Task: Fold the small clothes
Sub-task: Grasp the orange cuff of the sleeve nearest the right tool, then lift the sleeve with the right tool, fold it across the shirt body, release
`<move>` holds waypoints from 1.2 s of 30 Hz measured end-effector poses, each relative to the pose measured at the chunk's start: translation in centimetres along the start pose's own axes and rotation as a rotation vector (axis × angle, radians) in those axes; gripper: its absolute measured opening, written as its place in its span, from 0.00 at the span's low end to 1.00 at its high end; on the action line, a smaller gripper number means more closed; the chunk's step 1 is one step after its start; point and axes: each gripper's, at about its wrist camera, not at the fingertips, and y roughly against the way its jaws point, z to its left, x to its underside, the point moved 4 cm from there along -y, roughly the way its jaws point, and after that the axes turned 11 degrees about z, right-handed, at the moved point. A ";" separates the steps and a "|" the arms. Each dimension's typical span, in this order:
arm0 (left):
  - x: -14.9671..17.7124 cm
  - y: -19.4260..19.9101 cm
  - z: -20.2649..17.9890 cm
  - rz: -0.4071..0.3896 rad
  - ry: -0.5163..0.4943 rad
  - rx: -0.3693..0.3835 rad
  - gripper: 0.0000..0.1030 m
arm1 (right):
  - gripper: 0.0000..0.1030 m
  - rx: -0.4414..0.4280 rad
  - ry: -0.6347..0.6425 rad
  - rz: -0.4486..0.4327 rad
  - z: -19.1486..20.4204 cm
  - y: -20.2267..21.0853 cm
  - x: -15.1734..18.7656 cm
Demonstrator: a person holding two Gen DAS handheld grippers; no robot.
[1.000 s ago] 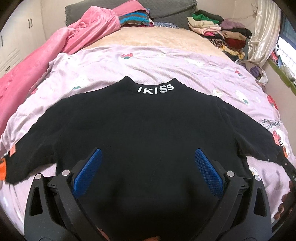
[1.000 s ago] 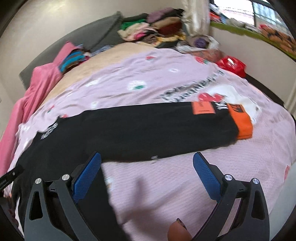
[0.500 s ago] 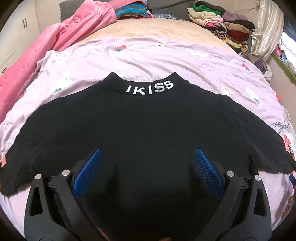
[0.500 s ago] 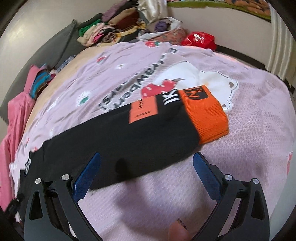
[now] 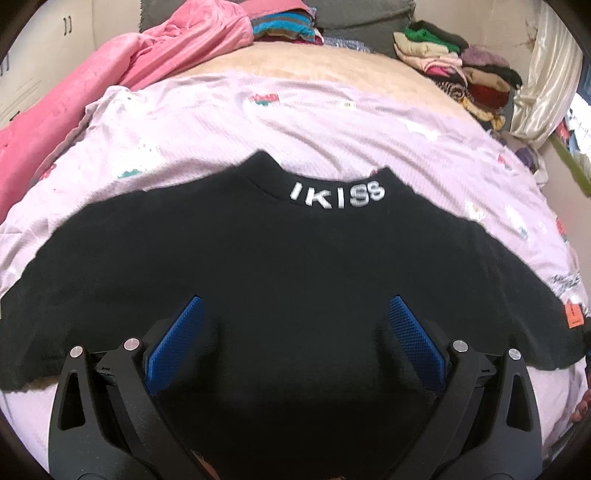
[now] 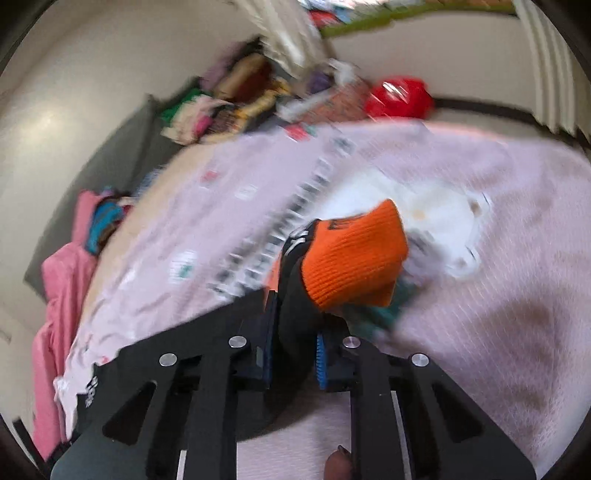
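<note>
Right tool: was wide above the sleeve, now clamped on it by the orange cuff
Left tool: wide, empty, over the black sweater
Meaning: sleeve fold can begin

bed: lilac printed sheet | clothes pile at head | window blurred, probably daylight

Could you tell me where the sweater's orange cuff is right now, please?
In the right wrist view, the orange cuff sticks out just beyond the right gripper, which is shut on the black sleeve above the pink bedspread.
</note>
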 end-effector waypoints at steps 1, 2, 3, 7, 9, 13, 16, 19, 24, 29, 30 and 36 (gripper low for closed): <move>-0.2 0.4 0.2 -0.008 0.002 0.002 0.91 | 0.15 -0.013 0.031 -0.019 0.9 0.6 -0.1; -0.3 1.0 0.4 -0.019 0.003 0.003 0.91 | 0.15 -0.024 0.057 -0.035 1.8 1.1 -0.1; -0.4 1.3 0.6 -0.025 0.005 0.003 0.91 | 0.15 -0.038 0.090 -0.052 2.9 1.8 -0.2; -0.5 3.1 1.3 -0.053 0.011 0.032 0.91 | 0.13 -0.092 0.187 -0.085 6.7 3.5 -0.2; -0.6 3.9 1.8 -0.064 0.012 0.046 0.91 | 0.13 -0.108 0.237 -0.095 8.7 4.2 0.1; -0.9 4.9 2.9 -0.086 0.026 0.069 0.91 | 0.12 -0.153 0.324 -0.096 12.7 5.1 0.9; -1.0 5.1 4.0 -0.084 0.047 0.091 0.91 | 0.12 -0.187 0.385 -0.087 15.6 5.5 2.1; -0.9 5.1 5.0 -0.075 0.058 0.114 0.91 | 0.12 -0.210 0.440 -0.077 18.6 5.5 3.7; -0.8 5.1 6.6 -0.064 0.087 0.155 0.91 | 0.12 -0.252 0.518 -0.043 23.6 5.0 6.7; -0.7 4.9 8.0 -0.053 0.118 0.201 0.91 | 0.12 -0.269 0.590 -0.015 27.3 4.0 9.8; -0.7 4.8 8.2 -0.048 0.125 0.218 0.91 | 0.12 -0.272 0.600 -0.010 27.8 3.7 10.3; -0.3 3.6 9.9 -0.004 0.185 0.340 0.91 | 0.12 -0.269 0.667 0.037 30.7 1.5 13.9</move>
